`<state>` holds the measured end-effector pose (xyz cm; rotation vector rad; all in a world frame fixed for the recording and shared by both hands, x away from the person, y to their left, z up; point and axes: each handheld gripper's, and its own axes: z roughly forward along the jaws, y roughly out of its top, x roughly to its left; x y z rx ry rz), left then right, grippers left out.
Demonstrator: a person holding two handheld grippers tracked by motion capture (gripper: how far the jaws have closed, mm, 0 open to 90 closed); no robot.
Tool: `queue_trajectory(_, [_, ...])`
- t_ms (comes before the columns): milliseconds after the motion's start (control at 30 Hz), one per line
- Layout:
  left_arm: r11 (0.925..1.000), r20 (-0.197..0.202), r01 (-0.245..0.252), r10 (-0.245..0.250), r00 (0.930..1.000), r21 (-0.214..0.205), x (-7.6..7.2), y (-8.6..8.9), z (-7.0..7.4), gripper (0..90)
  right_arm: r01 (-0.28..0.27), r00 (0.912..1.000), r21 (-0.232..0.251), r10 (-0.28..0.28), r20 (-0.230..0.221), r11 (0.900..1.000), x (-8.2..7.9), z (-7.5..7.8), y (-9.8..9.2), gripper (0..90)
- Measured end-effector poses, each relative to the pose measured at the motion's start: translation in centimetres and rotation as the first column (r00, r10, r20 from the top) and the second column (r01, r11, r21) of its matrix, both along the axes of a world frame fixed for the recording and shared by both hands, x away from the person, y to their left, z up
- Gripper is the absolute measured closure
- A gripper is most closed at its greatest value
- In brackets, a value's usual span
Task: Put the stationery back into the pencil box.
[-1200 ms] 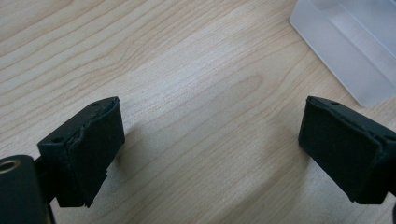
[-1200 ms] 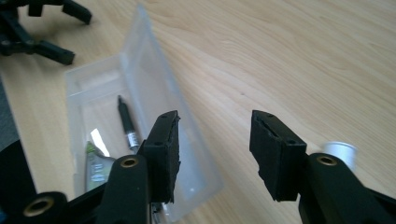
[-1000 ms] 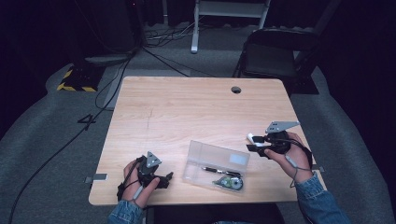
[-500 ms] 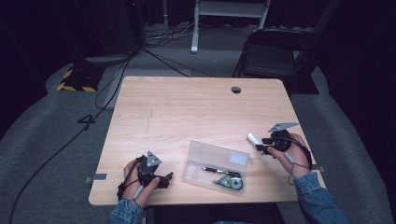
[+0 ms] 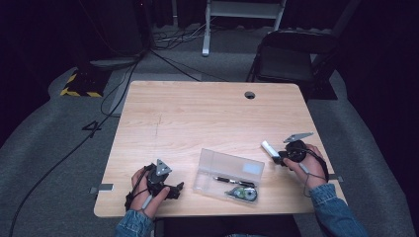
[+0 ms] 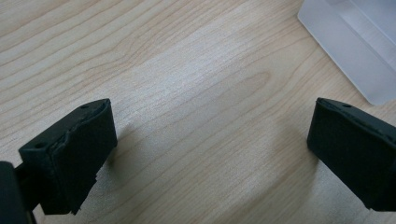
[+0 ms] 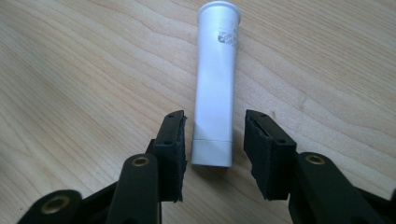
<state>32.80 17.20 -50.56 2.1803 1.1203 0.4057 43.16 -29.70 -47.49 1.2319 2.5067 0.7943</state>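
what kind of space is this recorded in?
Probably a studio or lab set up for recording, not a home or office. A lone wooden table stands on grey carpet with dark surrounds, cables trail across the floor, and there is black-and-yellow hazard tape plus a folding chair behind.

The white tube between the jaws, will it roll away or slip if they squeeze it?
The white tube looks round at its far end, so a nudge could probably roll it. Its near end seems flattened, which may slow rolling. Its smooth surface might slip in the right gripper, whose jaws, closing just now, stand beside it with small gaps.
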Motion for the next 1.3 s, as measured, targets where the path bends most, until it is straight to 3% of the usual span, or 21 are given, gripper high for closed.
queue_trajectory(200, [1.0, 0.0, 0.001, -0.001, 1.0, 0.002, 0.01, 0.02, 0.01, 1.8, -0.007, 0.9998, 0.0, 0.007, -0.016, 1.0, 0.01, -0.27, 0.23, 64.1])
queue_trajectory(467, [1.0, 0.001, 0.002, -0.002, 1.0, 0.002, 0.01, 0.01, 0.01, 1.8, -0.018, 0.9998, -0.034, 0.018, -0.003, 0.9993, -0.05, -0.21, 0.39, 70.7])
queue_trajectory(1300, [1.0, 0.003, 0.005, -0.005, 1.0, 0.004, 0.07, -0.02, -0.01, 1.3, -0.024, 0.9997, -0.03, 0.024, 0.003, 0.9993, -0.2, -0.25, 0.47, 71.4])
